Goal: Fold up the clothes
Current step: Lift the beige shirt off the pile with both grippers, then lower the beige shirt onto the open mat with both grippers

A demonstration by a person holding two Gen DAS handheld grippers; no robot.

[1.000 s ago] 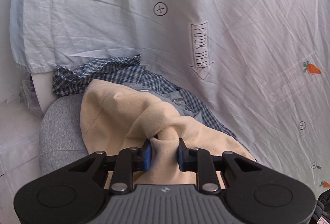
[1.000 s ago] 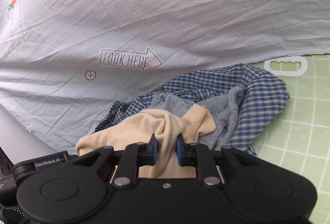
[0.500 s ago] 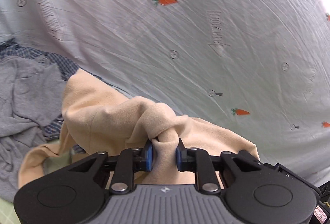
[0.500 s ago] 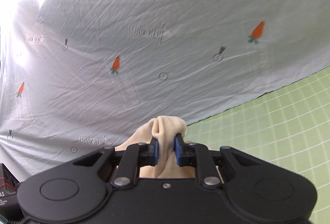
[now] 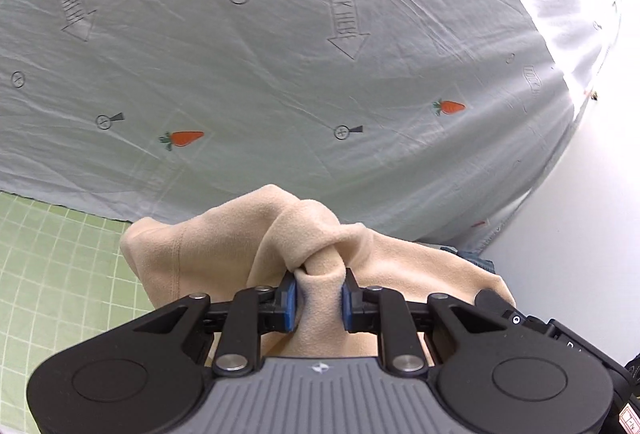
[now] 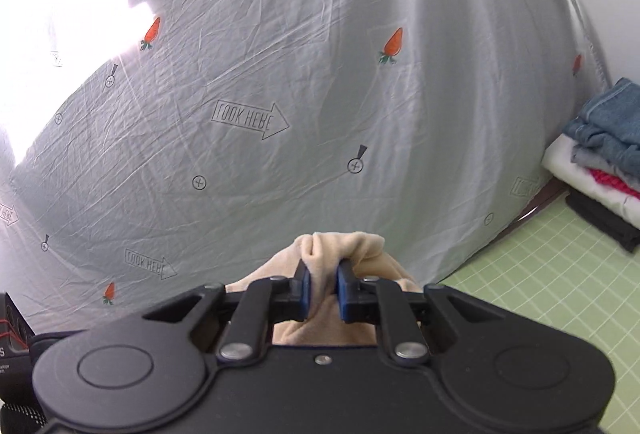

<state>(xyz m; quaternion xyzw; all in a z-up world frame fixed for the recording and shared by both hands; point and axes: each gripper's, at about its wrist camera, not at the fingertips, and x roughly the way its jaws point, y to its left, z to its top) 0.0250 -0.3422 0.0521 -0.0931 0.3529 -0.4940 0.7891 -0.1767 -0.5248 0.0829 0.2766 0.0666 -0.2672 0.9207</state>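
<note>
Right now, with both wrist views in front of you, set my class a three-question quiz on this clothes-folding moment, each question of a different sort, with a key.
1. True or false: the left gripper is open and holds nothing.
2. Multiple choice: what does the right gripper clamp? A) a blue checked shirt B) the beige garment C) the carrot-print sheet
3. Short answer: in the right wrist view, what lies at the right edge on the green grid mat?

Key
1. False: it is shut on the beige garment.
2. B
3. A stack of folded clothes.
</note>
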